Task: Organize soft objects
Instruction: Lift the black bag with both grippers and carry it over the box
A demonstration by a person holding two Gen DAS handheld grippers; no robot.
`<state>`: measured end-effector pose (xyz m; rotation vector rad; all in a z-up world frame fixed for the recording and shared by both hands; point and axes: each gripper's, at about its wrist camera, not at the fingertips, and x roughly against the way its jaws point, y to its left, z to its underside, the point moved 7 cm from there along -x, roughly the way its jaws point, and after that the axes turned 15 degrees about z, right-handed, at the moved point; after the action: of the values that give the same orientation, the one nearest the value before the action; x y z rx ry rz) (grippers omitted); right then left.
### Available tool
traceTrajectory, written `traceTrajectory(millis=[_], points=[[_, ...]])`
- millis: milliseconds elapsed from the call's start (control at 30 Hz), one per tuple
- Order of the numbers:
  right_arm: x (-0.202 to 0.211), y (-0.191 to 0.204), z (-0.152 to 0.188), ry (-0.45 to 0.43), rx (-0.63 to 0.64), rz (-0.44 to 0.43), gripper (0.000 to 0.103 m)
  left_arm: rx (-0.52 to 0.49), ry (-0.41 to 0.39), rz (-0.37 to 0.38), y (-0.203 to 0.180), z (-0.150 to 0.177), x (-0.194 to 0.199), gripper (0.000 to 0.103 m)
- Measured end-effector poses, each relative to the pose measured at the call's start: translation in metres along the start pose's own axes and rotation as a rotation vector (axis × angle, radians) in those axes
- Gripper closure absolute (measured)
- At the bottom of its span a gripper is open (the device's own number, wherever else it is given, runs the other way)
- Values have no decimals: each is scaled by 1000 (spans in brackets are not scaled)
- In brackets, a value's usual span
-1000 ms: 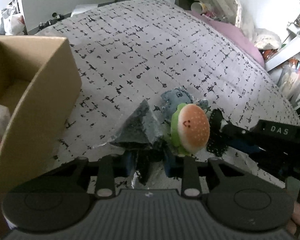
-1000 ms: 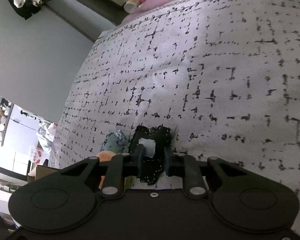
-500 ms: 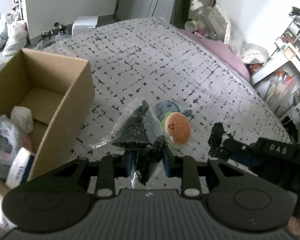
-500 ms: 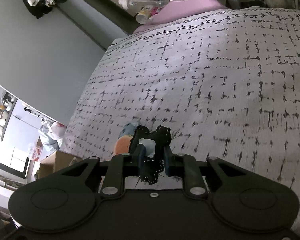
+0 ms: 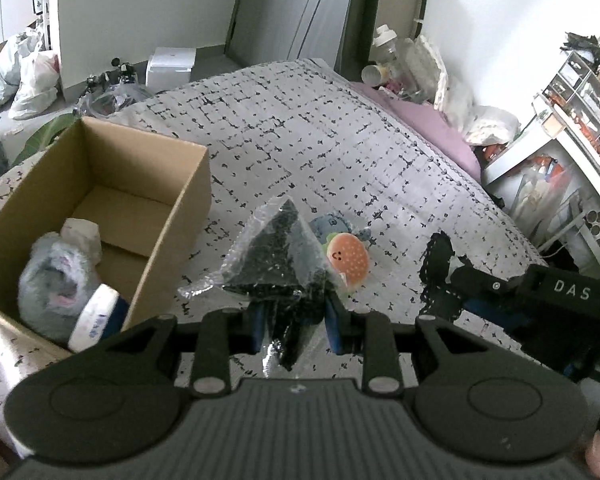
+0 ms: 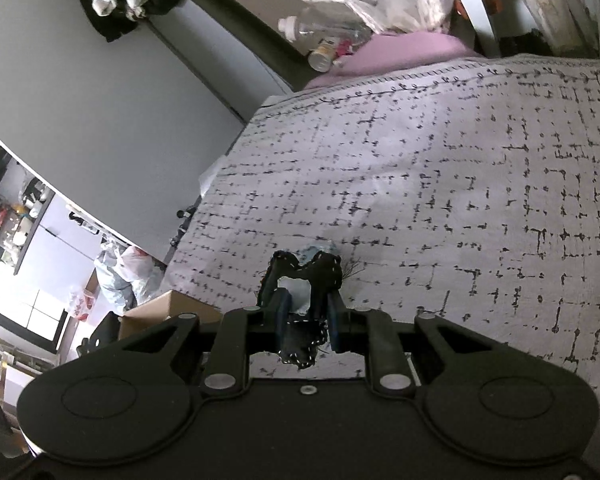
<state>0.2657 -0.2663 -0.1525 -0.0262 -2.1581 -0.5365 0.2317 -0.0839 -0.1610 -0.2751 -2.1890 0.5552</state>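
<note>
Low centre of frame, left gripper [image 5: 296, 326] pinches a crinkly bagged black cloth [image 5: 278, 256] — light, limp; right gripper [image 6: 308, 320] clamps black lace [image 6: 302, 280] mid-fold.

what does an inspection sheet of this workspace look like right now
surface: patterned bedspread.
job's things: cardboard box holds grey plush; burger plush and blue plush lie on the bed.
clutter: bottles by pink pillow.
grippers: left claw shut on bagged black item; right claw shut on black lace piece.
cables: nothing seen.
surroundings: shelves, bags on floor.
</note>
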Motion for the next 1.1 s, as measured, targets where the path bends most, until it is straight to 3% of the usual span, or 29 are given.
traceTrajectory(millis=[600, 1100], points=[[33, 64, 18, -34, 90, -46, 83, 11, -50, 8, 26, -23, 50, 74], [30, 122, 34, -19, 146, -60, 83, 50, -65, -24, 79, -45, 76, 74]])
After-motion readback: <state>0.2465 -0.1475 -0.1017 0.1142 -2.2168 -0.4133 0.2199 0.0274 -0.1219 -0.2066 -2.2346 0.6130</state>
